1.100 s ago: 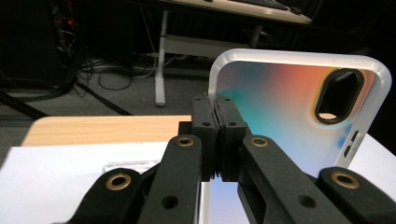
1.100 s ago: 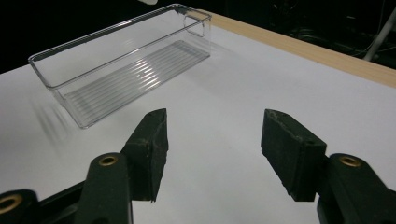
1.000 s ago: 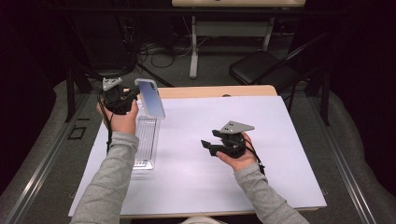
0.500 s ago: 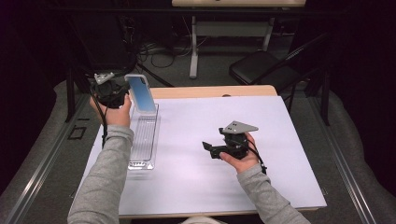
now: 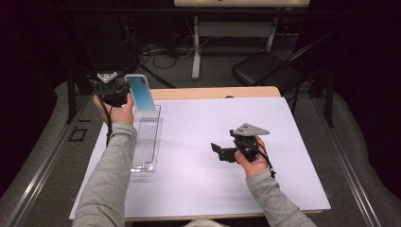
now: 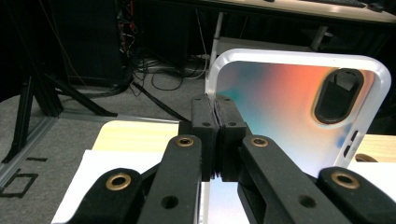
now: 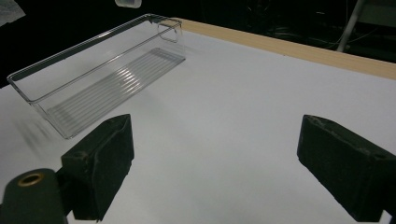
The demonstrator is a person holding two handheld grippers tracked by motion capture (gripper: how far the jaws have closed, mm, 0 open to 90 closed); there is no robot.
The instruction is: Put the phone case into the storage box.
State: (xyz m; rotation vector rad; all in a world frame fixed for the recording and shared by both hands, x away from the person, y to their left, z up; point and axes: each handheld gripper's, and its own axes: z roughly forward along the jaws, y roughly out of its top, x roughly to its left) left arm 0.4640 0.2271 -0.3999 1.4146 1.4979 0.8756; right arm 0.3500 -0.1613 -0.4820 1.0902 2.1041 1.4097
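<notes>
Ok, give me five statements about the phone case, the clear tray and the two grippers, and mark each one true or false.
1. The left gripper is clamped on the edge of the phone case. True.
2. The phone case lies flat inside the clear tray. False: it is held up in the air above the tray's far end.
3. The right gripper holds the tray. False: its jaws stand apart with nothing between them, and they have just been opening.
4. The tray has nothing in it. True.
5. The right gripper hovers directly over the tray. False: in the high view it is well to the tray's right, over the white table cover.
</notes>
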